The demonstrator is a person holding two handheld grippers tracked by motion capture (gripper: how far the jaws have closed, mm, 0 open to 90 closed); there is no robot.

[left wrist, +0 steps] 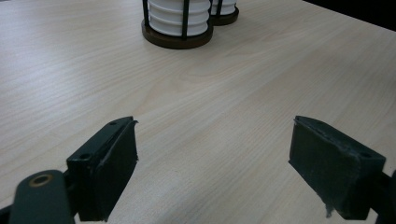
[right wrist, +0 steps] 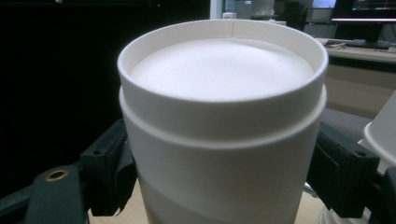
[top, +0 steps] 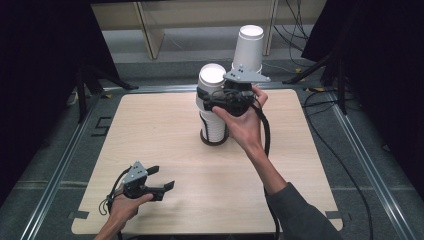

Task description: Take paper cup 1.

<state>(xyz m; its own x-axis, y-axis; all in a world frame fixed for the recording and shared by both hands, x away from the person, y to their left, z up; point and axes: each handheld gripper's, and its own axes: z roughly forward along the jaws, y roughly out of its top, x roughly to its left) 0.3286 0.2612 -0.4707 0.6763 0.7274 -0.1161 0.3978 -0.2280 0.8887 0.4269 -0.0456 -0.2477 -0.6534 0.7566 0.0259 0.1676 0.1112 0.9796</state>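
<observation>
Dark curtains closed in the pale wooden table (top: pixel 150 150), which carried little beyond two stacks of cups. At its near left corner the left gripper (top: pixel 165 178) rested low in the person's hand, jaws apart with nothing but bare wood between them, well away from the work. Toward the far middle stood the nearer stack of upside-down white paper cups (top: pixel 212 107) in a dark round holder with thin upright rods (left wrist: pixel 176 38), and just right of it, farther off, a taller second stack of white cups (top: pixel 247 47). The right gripper (right wrist: pixel 224 177) was clenched on the top cup (right wrist: pixel 223 121) of the nearer stack, one pad on each side. Nested cups likely clung, so a pull risked dragging several up, or tipping the holder into the taller stack; a harder squeeze could crush the thin wall.
</observation>
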